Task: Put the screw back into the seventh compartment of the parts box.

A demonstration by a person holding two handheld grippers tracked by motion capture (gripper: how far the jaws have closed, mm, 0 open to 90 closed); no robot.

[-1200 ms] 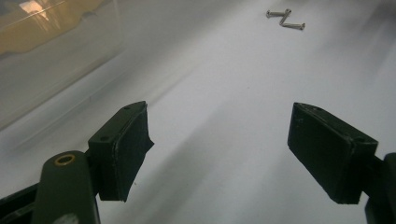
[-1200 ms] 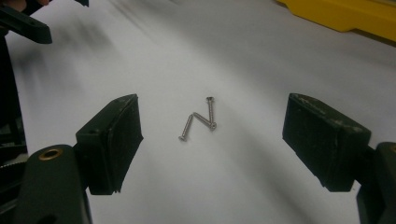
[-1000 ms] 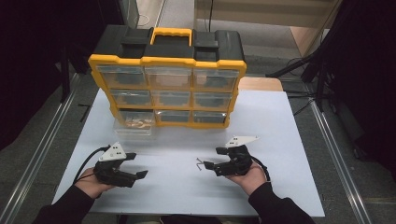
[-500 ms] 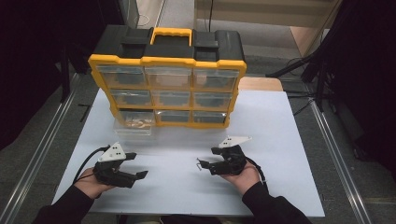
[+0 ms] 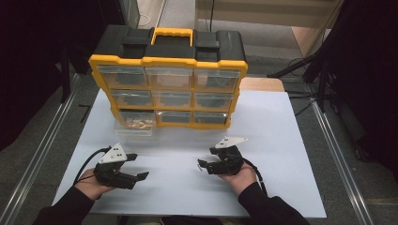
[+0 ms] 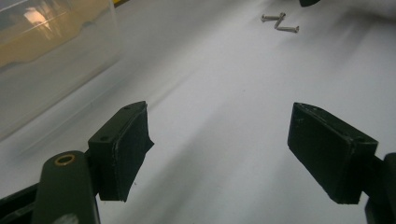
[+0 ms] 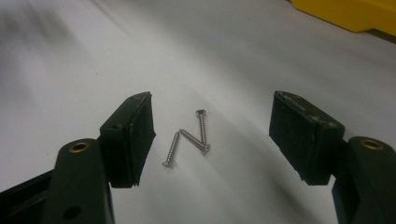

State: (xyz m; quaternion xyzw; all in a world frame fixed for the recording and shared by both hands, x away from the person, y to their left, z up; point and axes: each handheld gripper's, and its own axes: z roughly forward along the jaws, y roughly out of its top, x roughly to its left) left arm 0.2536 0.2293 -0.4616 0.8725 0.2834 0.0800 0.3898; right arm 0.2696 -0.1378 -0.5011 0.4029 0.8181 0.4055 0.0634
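Three small silver screws (image 7: pixel 189 137) lie in a loose zigzag on the white table (image 5: pixel 281 136). My right gripper (image 7: pixel 212 140) is low over them with one jaw on each side. Its jaws have just been closing, but the pads stand apart from the screws. In the high view this gripper (image 5: pixel 202 165) points left from the person's right hand. My left gripper (image 5: pixel 141 177) rests at the front left, open with nothing between its jaws (image 6: pixel 219 149). Its view has the screws (image 6: pixel 280 22) far off.
A yellow and black organizer (image 5: pixel 169 89) with clear drawers stands upright at the back of the table. One clear drawer (image 5: pixel 133 126) holding brownish parts sits on the table in front of it, near my left gripper (image 6: pixel 51 56).
My right gripper has edged left, bringing its jaws around the screws, and the jaws look slightly narrower. The left gripper has kept still.
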